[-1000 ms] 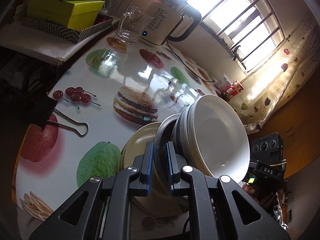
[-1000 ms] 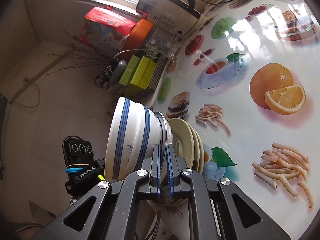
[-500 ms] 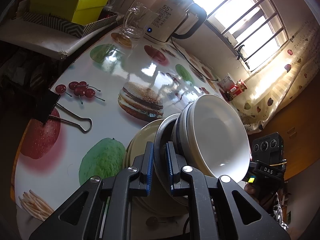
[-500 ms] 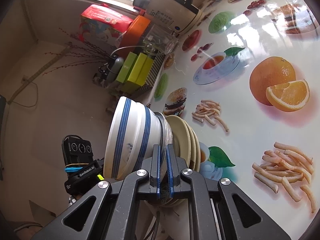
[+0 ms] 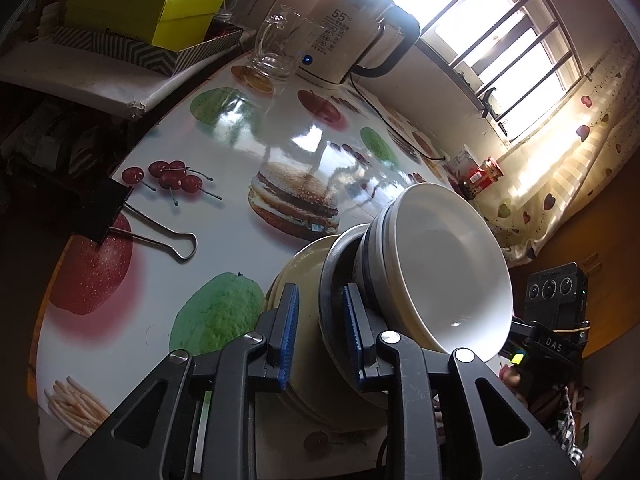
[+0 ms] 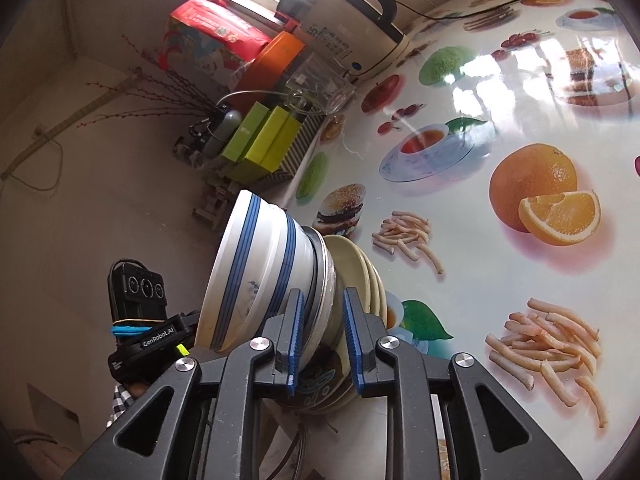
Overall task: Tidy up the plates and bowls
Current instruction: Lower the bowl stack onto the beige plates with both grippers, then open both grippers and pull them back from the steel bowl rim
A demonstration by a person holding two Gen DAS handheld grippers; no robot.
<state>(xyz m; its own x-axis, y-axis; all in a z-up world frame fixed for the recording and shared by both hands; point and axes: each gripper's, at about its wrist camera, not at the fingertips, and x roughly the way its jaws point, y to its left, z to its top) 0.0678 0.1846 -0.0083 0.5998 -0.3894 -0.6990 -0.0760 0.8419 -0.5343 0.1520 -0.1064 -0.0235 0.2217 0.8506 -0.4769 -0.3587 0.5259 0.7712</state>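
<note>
A stack stands on the fruit-print table: cream plates (image 5: pixel 304 264) at the bottom, a metal-rimmed plate (image 5: pixel 332 280) on them, and white bowls with blue stripes (image 5: pixel 440 264) on top. The stack also shows in the right wrist view, bowls (image 6: pixel 256 268), metal-rimmed plate (image 6: pixel 324 280) and cream plates (image 6: pixel 360 264). My left gripper (image 5: pixel 318 324) is open with its jaws either side of the metal-rimmed plate's rim. My right gripper (image 6: pixel 322 328) is open around the same rim from the opposite side.
A black binder clip (image 5: pixel 108 212) lies on the table's left edge. A glass mug (image 5: pixel 276 48) and a white kettle (image 5: pixel 352 36) stand at the back. Green boxes (image 5: pixel 140 12) are stacked on a side shelf. The other gripper's camera (image 5: pixel 556 304) is beyond the bowls.
Both grippers were shut on the metal-rimmed plate's rim; now both have opened, jaws apart around it. The stack has stayed in place on the table.
</note>
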